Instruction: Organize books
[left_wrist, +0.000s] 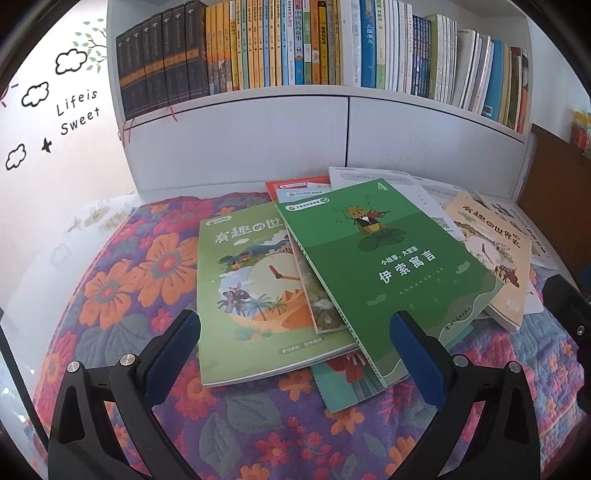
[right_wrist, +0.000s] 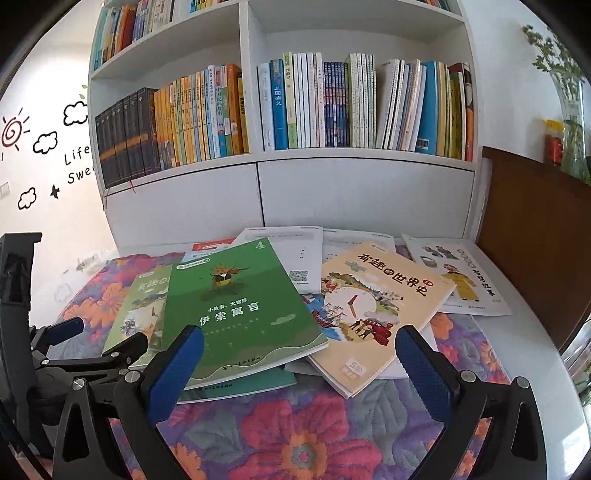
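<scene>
Both tongs, left (left_wrist: 295, 338) & right (right_wrist: 299, 350), stood released, grasping nothing. Glossy green paperback book (right_wrist: 236, 306) lay atop scattered pile on floral quilted cloth (right_wrist: 295, 435), below white bookshelf (right_wrist: 354, 184).

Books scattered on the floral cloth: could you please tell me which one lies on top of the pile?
The dark green book numbered 4: its cover is fully exposed, overlapping the light green book.

Bright, even daylight fills both views; colours wash slightly pale, fisheye bending curves the edges, dark vignette rings the corners.
</scene>
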